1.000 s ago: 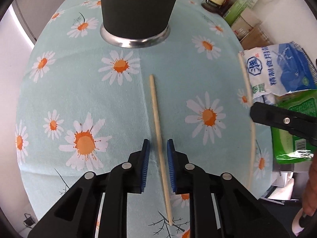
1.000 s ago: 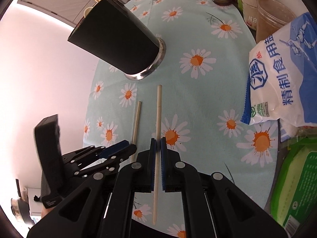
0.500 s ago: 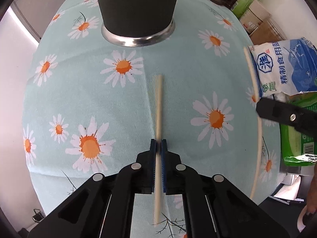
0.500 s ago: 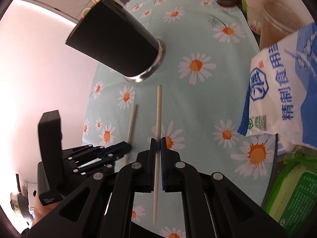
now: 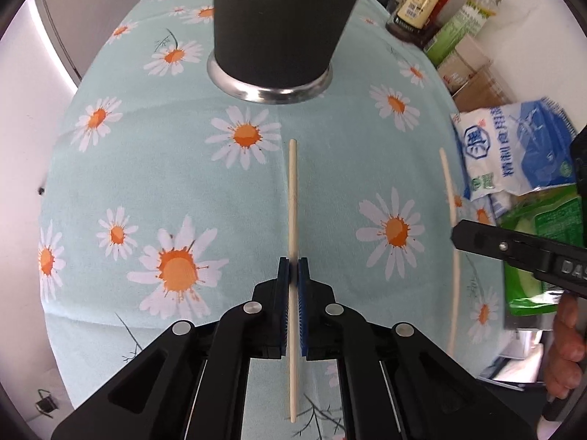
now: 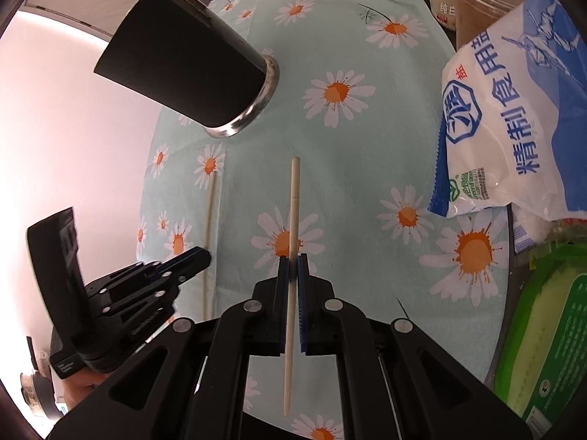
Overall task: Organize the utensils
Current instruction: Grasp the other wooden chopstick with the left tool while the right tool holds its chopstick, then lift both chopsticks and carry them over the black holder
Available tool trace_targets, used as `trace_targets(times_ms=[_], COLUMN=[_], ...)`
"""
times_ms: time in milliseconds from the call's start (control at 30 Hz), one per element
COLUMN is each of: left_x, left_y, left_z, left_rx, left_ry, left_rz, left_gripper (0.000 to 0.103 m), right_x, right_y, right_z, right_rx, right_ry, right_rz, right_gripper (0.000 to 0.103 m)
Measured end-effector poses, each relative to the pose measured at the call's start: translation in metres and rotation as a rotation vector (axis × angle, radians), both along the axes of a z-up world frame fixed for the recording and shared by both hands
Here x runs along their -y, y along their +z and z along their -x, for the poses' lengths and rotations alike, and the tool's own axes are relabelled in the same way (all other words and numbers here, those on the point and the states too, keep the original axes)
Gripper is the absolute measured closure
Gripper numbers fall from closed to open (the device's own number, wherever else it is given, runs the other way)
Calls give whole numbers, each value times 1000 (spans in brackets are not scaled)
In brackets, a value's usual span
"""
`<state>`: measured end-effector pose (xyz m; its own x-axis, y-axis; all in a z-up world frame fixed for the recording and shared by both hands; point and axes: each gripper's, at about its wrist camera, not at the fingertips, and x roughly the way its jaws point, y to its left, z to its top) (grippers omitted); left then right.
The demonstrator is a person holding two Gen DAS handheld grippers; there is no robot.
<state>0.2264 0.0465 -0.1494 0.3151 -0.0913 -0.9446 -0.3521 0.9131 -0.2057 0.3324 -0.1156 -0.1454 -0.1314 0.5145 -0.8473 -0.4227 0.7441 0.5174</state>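
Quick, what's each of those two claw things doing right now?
Left gripper: shut on a chopstick.
Right gripper: shut on the other chopstick.

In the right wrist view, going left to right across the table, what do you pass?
left gripper → thin chopstick it holds → chopstick in the right gripper → white and blue bag

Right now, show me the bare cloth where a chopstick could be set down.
Free: the tablecloth between the black holder and the left hand-held gripper, and the strip between the two held chopsticks. Crowded: the edge by the salt bag, green packet and bottles.
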Motion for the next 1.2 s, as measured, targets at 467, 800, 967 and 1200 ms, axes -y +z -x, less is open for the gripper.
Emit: trace_targets(times_ms=[467, 800, 967, 1200], left_x=[-40, -50, -56, -52], left_y=[53, 80, 90, 107], left_z=[9, 10, 8, -4], left_rx=[168, 254, 271, 308], left_ry=[-93, -179, -190, -183], left_rz=[86, 66, 77, 64], left_gripper=[99, 99, 99, 100], right_x=[-49, -61, -63, -68], right_y=[32, 53, 62, 77], right_z=[21, 34, 34, 19], right_rx=[103, 157, 166, 205], right_ry=[-70, -115, -112, -71], right_rz=[60, 25, -23, -93], right_gripper=[98, 98, 98, 97])
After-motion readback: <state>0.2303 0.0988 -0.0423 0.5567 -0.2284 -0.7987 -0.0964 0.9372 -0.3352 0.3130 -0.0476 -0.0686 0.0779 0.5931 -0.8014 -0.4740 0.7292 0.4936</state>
